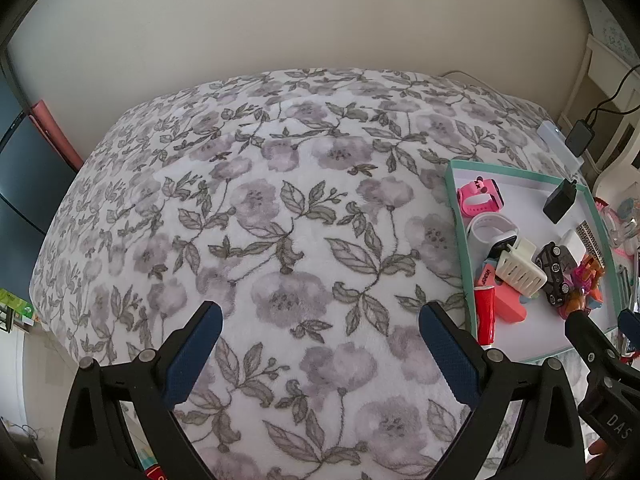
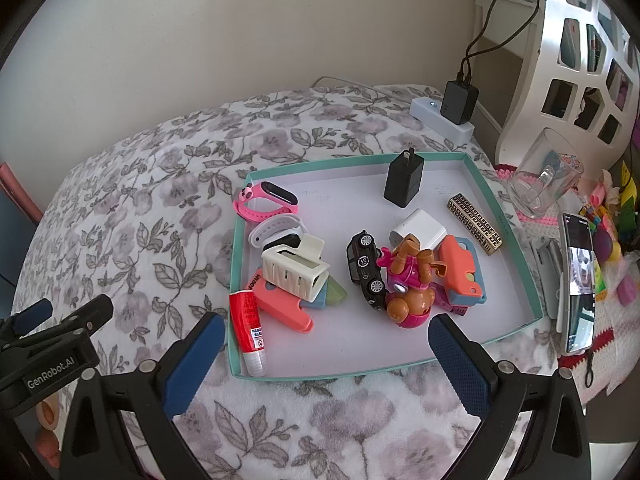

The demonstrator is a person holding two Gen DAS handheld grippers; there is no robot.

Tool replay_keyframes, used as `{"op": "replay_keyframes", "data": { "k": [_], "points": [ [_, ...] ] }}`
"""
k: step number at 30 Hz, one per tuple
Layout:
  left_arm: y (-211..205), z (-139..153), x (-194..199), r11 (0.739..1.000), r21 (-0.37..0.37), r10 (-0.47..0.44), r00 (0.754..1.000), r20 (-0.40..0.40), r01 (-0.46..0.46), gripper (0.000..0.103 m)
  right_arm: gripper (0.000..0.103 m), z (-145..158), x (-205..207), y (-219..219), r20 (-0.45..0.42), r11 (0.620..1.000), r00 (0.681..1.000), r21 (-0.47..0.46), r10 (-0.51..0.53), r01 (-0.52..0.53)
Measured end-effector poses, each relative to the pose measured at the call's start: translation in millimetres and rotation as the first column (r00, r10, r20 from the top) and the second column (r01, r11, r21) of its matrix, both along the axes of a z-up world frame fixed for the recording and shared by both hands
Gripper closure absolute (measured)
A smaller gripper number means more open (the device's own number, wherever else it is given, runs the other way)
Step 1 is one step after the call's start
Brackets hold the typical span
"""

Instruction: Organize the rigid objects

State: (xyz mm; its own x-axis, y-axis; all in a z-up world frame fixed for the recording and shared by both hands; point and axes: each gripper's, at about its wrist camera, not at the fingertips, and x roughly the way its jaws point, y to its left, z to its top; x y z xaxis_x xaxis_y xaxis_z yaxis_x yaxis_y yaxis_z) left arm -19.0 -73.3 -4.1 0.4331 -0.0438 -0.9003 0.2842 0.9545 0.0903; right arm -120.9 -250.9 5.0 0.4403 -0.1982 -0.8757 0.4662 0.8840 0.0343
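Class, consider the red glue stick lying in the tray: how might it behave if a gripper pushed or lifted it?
The red glue stick looks cylindrical and lies on its side, so a push would probably roll it. It seems rigid and light. Its smooth body might slip between pads.

**A bedroom at home**

You're working over a bed under a fleecy white blanket printed with grey-purple flowers (image 2: 168, 200), set against a plain cream wall (image 2: 240, 20). At two o'clock stands a white cut-out shelf unit (image 2: 560, 60); at three o'clock, small bright plastic toys (image 2: 608, 240) lie on a pink-and-white crocheted mat (image 2: 600, 344).
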Motion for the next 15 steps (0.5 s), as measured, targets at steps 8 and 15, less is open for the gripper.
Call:
{"op": "replay_keyframes", "data": {
  "k": [8, 15],
  "points": [
    [1.0, -2.5, 0.6, 1.000, -0.005, 0.011, 1.000, -0.014, -0.011, 0.004, 0.000, 0.1, 0.3, 0.3, 0.000, 1.000, 1.000, 0.000, 0.000, 0.000],
    [2.3, 0.7, 1.2, 1.000, -0.020, 0.018, 1.000, -0.003, -0.018, 0.004, 0.000, 0.1, 0.3, 0.2, 0.000, 1.000, 1.000, 0.000, -0.001, 0.001]
  ]
}}
